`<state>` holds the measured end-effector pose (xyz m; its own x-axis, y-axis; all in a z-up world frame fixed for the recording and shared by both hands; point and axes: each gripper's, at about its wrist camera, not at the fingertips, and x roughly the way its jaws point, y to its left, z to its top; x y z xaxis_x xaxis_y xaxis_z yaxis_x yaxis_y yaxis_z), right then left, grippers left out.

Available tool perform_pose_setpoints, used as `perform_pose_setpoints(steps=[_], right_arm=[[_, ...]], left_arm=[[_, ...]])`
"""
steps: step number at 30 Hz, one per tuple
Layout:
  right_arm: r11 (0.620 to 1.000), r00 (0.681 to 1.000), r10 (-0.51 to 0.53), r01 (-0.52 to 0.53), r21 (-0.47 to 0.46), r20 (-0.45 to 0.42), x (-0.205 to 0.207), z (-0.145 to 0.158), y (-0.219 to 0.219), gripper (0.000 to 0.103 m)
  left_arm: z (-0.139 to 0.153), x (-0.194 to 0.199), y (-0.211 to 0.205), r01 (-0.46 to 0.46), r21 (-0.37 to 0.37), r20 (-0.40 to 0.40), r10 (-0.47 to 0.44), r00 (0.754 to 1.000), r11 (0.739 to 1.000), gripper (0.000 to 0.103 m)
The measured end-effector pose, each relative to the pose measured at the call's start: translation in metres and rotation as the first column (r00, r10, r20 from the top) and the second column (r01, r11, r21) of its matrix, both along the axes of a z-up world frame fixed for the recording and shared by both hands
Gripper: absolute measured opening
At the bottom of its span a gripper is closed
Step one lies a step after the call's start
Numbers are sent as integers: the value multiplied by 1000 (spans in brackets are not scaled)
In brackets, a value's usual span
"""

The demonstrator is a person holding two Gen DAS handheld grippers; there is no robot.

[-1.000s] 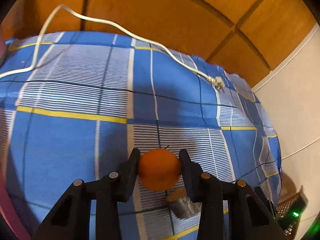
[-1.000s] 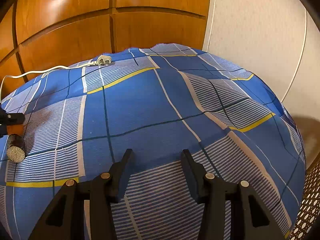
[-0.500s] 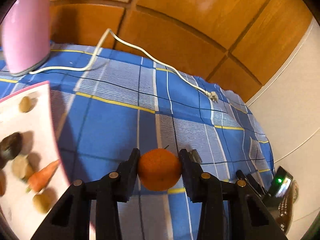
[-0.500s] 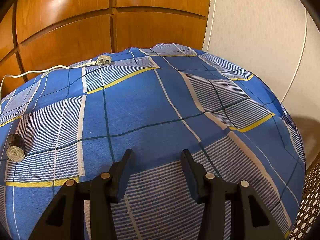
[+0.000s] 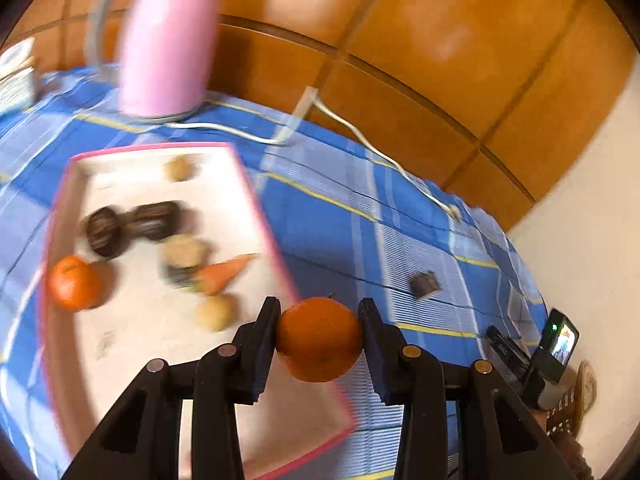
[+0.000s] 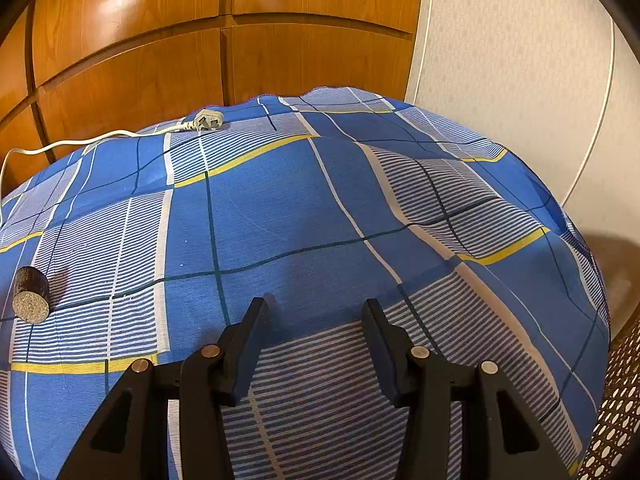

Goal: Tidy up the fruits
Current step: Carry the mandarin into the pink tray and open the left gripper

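My left gripper [image 5: 319,312] is shut on an orange [image 5: 319,339], held in the air over the right rim of a white tray with a pink edge [image 5: 264,216]. In the tray lie a second orange [image 5: 74,282], a carrot [image 5: 224,272], two dark ridged pieces [image 5: 132,222] and a few pale round items [image 5: 216,312]; all are blurred. My right gripper [image 6: 316,312] stands open above the blue checked cloth [image 6: 304,208] with nothing between its fingers. A dark cork-like cylinder [image 6: 31,294] lies on the cloth at the left of the right wrist view.
A pink kettle [image 5: 168,36] stands behind the tray, its white cord [image 5: 360,136] trailing to a plug [image 6: 206,120] near the table's back edge. Stacked white dishes [image 5: 16,76] sit far left. Wooden panels and a pale wall lie behind. The other gripper's camera [image 5: 556,348] shows at right.
My left gripper has swung left with the orange, bringing the tray and pink kettle fully into view. The right gripper has stayed still.
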<state>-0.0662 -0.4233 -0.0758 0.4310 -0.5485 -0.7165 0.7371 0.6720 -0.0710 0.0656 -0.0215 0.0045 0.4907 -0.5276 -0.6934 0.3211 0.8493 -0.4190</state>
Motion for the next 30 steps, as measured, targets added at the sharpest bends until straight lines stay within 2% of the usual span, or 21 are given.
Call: perform_pose_setpoints(steps=[5,9,17,20,21,22,26,30], right_arm=[[1000,1000,-1,1,-5,-5,0,0,0,49],[1000,1000,-1,1,-8,-8,1,0,1,49],[1000,1000,0,0,-13,-12,2,0,2,49],[1000,1000,0,0,-15,-14,2,0,3,49],[1000,1000,0,0,-15,-14,2,0,2,49],[1000,1000,0,0,-15,-14,2,0,3,49],[1000,1000,0,0,-15,-15,2,0,3,49],[1000,1000,0,0,-16,-15,2,-1,2,49]], left_arm=[[-6,4,59,-142,10,-5,142,990,990,41],[-14,11,87,-222,29,-15,222,975,975,41],[-16,30,90,-230,70,22,229,973,971,41],[-16,32,88,-245,71,43,243,969,967,55],[-15,32,86,-253,70,49,250,967,965,64],[-14,31,86,-265,74,59,261,964,961,68],[-11,20,85,-310,142,111,296,949,940,68],[-12,8,86,-368,191,131,347,928,910,70]])
